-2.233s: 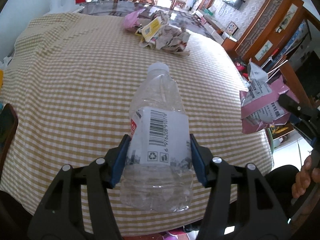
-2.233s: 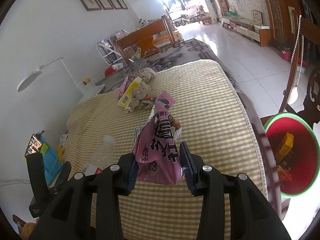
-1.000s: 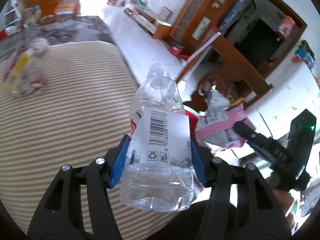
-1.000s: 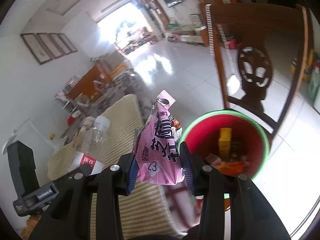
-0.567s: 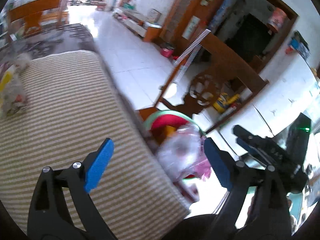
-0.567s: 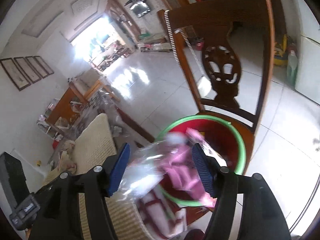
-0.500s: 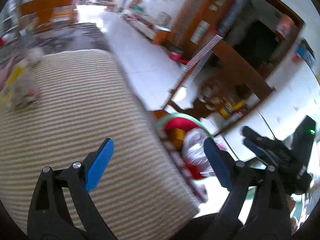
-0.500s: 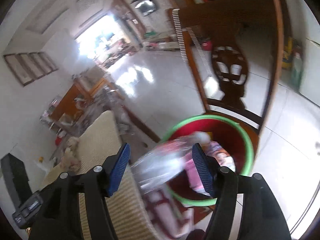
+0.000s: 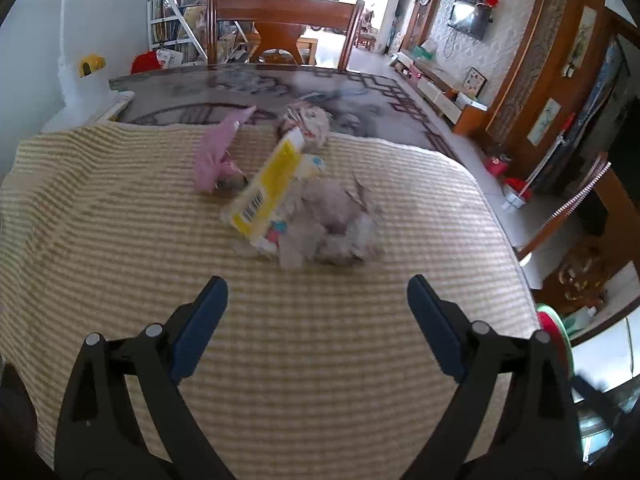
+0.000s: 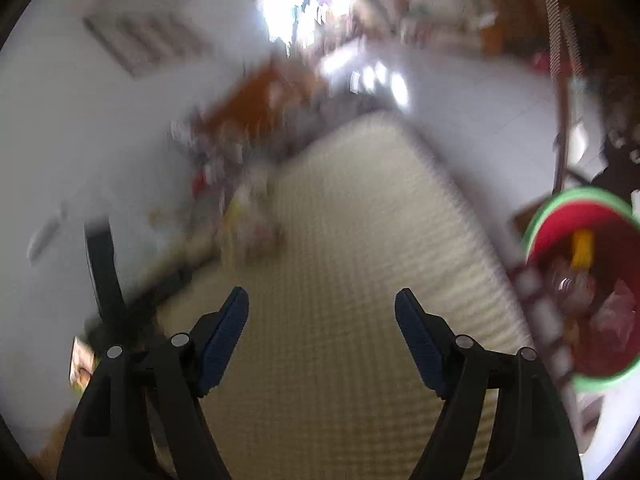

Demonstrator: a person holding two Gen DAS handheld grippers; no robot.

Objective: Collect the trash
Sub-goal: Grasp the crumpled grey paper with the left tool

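On the checked tablecloth (image 9: 120, 240) lies a heap of trash: a yellow carton (image 9: 272, 184), crumpled paper (image 9: 336, 224) and a pink wrapper (image 9: 214, 156). My left gripper (image 9: 316, 292) hangs open and empty just short of the heap. In the blurred right wrist view my right gripper (image 10: 320, 304) is over the cloth with nothing between its opening jaws. The red bin with a green rim (image 10: 560, 232) stands at the right below the table edge. Inside it lie the clear bottle (image 10: 568, 284), the pink packet (image 10: 616, 316) and a yellow box (image 10: 582, 248).
A wooden chair (image 9: 284, 28) stands at the table's far side. White lamp base (image 9: 80, 84) at the far left. A second chair (image 9: 572, 216) and a sliver of the bin (image 9: 556, 326) sit right of the table. A dark stand (image 10: 102, 272) rises left in the right wrist view.
Both grippers let go of the bottle and the pink packet, which fell into the bin. Both views have swung back from the bin to the table and the trash heap.
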